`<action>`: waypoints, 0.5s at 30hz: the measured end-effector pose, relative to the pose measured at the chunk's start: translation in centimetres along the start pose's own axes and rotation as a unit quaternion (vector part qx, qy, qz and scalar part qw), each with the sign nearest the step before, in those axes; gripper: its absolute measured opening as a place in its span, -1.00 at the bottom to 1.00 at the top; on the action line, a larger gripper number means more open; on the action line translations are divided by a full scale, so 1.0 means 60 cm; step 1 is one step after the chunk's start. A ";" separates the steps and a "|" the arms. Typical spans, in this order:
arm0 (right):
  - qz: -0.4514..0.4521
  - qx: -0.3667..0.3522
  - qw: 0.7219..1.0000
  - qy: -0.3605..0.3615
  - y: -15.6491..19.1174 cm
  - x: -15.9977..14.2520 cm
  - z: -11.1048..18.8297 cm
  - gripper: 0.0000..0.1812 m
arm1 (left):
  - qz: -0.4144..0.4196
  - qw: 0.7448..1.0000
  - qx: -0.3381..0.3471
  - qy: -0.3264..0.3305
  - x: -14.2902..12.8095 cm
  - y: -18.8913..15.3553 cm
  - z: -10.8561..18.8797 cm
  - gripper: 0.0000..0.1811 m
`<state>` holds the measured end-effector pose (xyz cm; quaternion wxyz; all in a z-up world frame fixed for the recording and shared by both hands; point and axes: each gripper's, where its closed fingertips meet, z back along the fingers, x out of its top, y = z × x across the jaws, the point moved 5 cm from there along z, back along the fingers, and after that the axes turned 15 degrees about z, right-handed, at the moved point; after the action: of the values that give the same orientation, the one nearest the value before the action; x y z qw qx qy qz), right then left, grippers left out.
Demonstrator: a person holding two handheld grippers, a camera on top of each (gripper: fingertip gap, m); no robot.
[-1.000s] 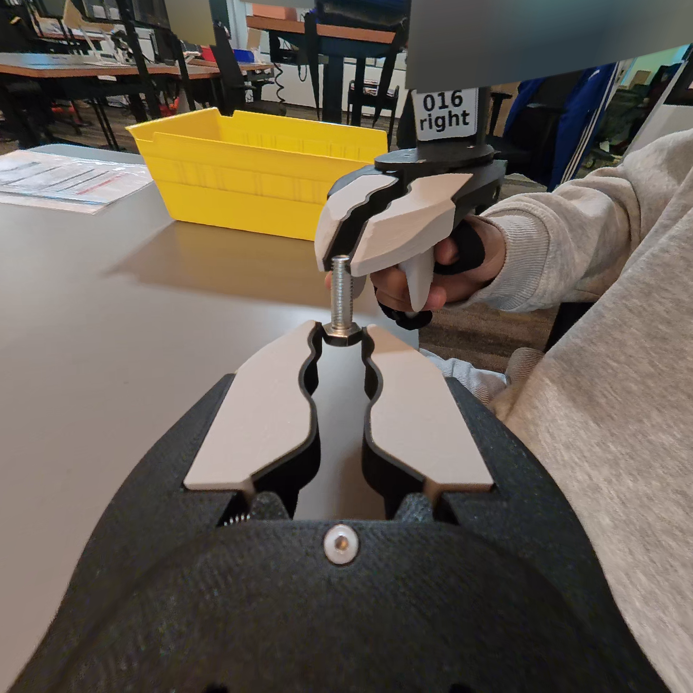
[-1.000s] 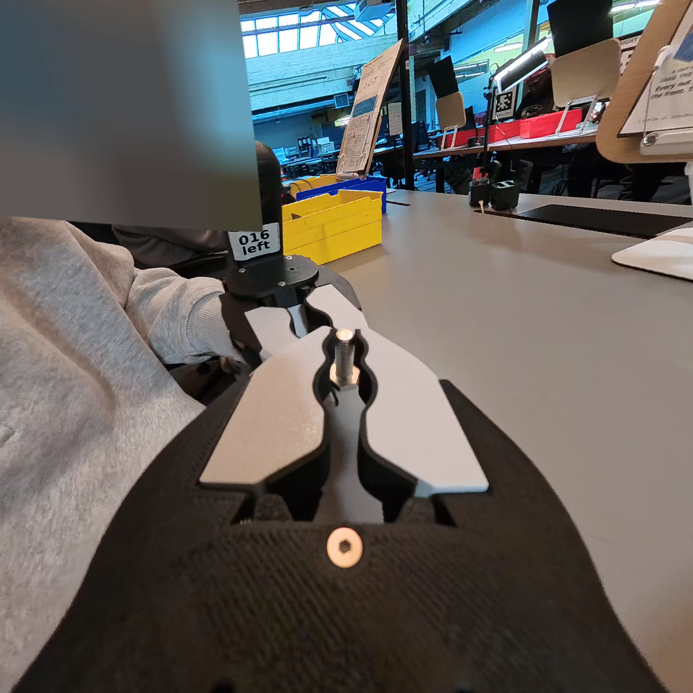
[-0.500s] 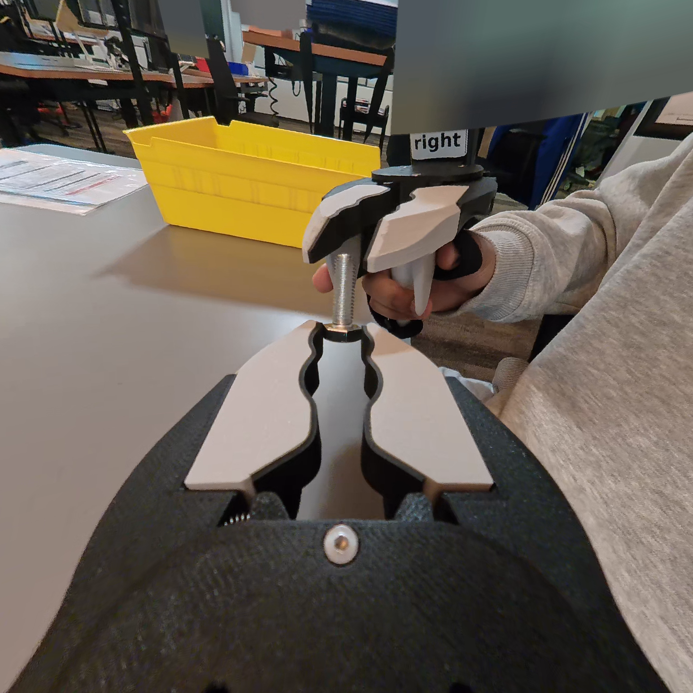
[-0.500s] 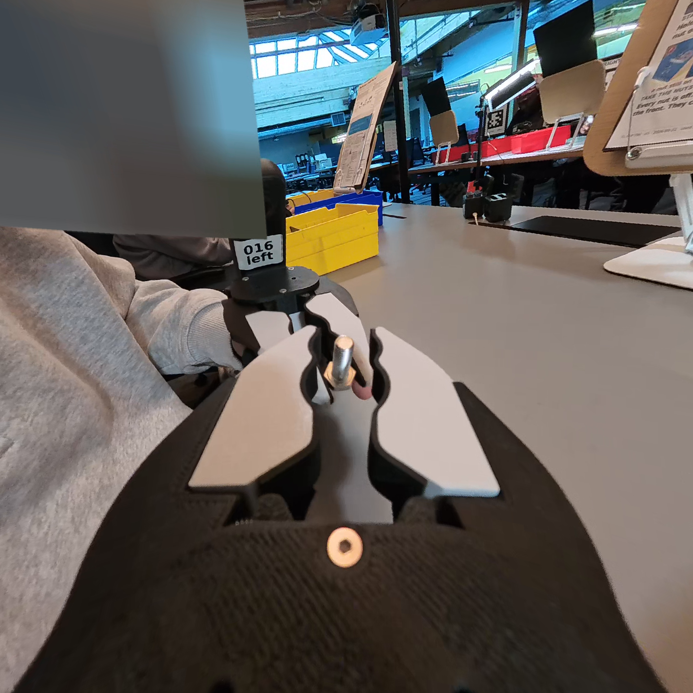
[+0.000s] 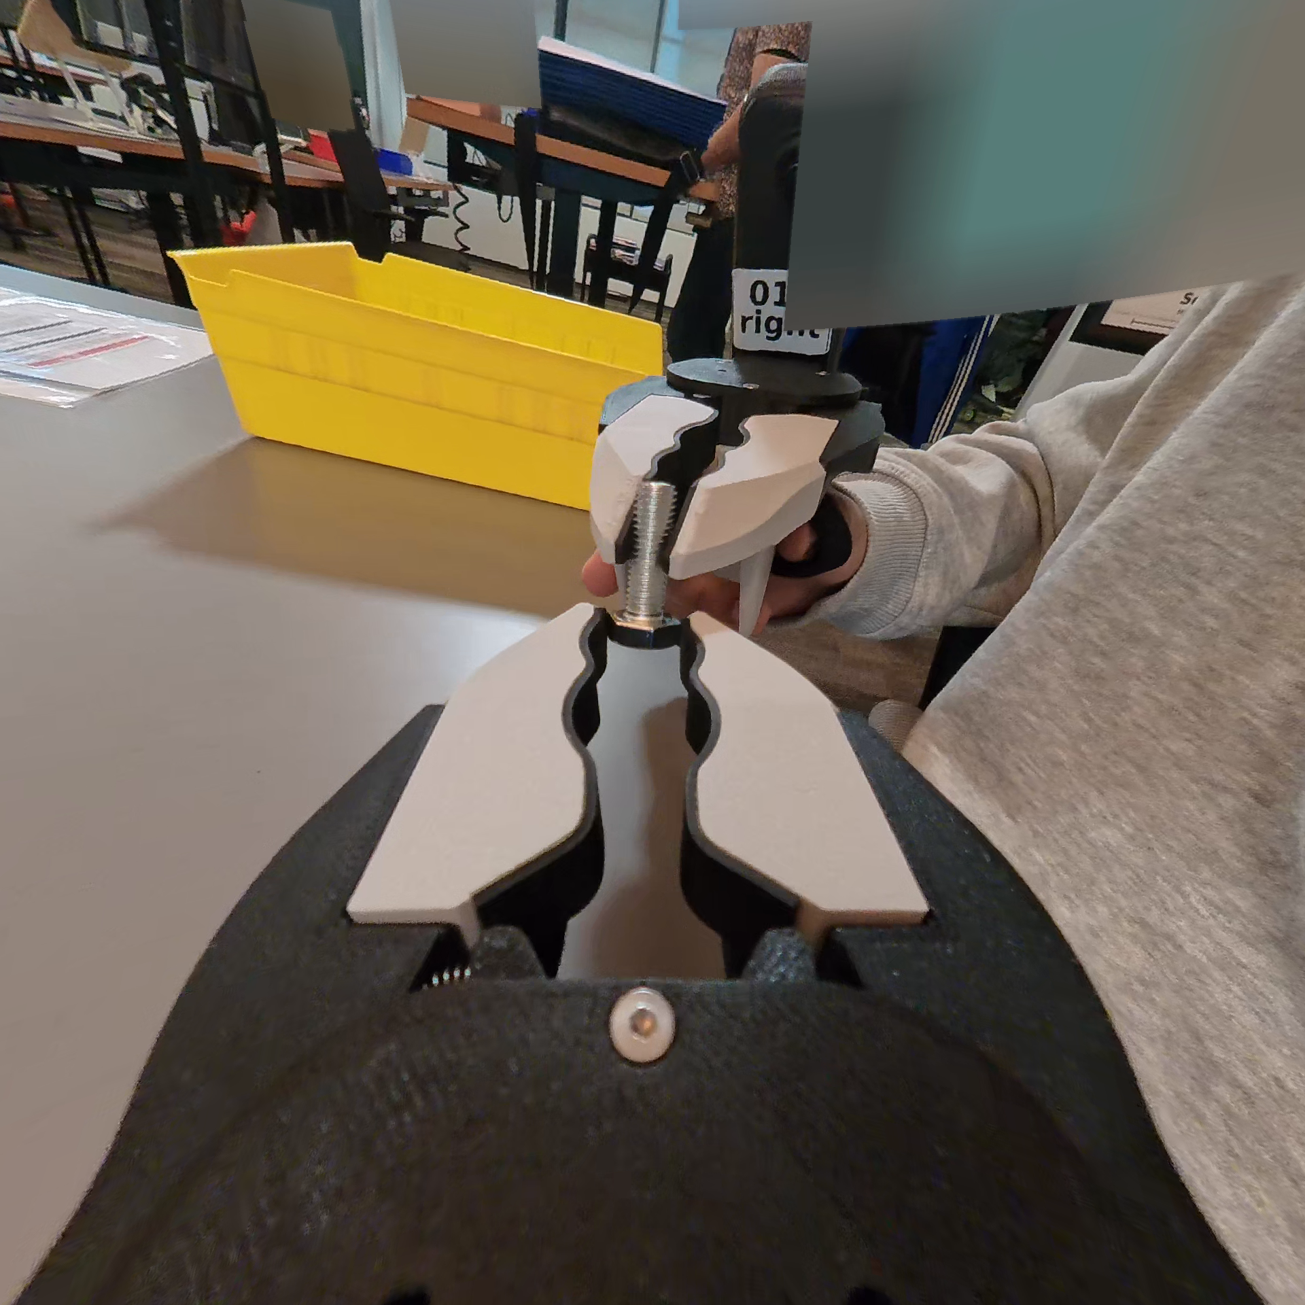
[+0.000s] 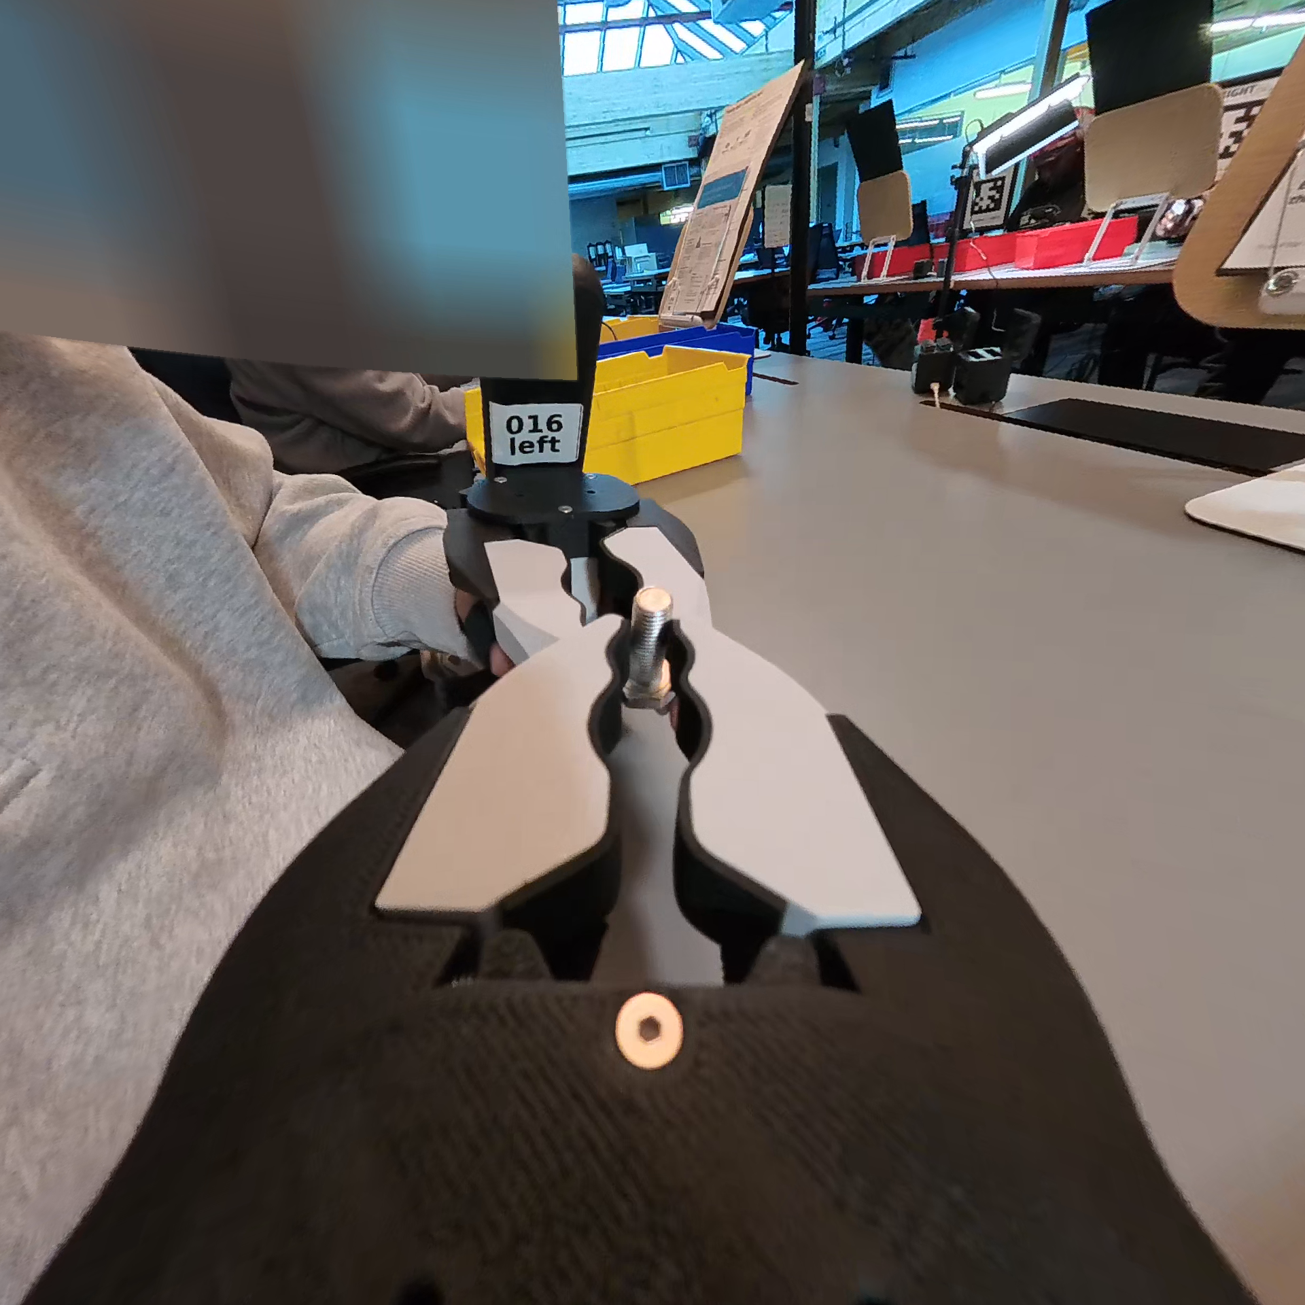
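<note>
Grey table (image 5: 212, 706), labelled grippers (image 5: 646, 558) round upright bolt (image 5: 653, 544)

the left gripper (image 5: 641, 628) sits over the near edge of the bench (image 5: 212, 671), its jaws closed on the head of a bolt (image 5: 651, 558) that stands upright. the right gripper (image 5: 653, 537) comes in from behind and above, its jaws around the bolt's shank. a bin (image 5: 424, 381) stands on the bench behind and to the left of the bolt. papers (image 5: 78, 346) lie farther left. in the right wrist view a second bin (image 6: 671, 416) sits on the bench behind the left gripper (image 6: 600, 621), with a mat (image 6: 1144, 438) far to the right.
</note>
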<state>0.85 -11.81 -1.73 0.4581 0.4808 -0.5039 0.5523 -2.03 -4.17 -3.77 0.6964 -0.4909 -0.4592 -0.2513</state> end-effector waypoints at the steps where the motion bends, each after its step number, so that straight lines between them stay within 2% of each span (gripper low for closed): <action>1: -0.001 -0.002 1.000 0.001 -0.001 0.000 0.000 -0.89 | -0.005 1.000 0.006 0.000 0.000 0.001 0.000 -0.78; 9: -0.018 -0.019 0.999 0.018 -0.007 -0.005 0.000 -0.89 | -0.092 0.993 0.069 0.000 -0.001 0.005 -0.001 -0.79; 15: -0.020 -0.025 0.999 0.027 -0.007 -0.007 -0.003 -0.89 | -0.100 0.992 0.077 0.000 -0.002 0.007 -0.001 -0.80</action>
<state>1.32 -11.64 -2.11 0.4940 0.4641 -0.4957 0.5430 -1.72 -4.10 -4.07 0.7034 -0.3876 -0.5237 -0.2839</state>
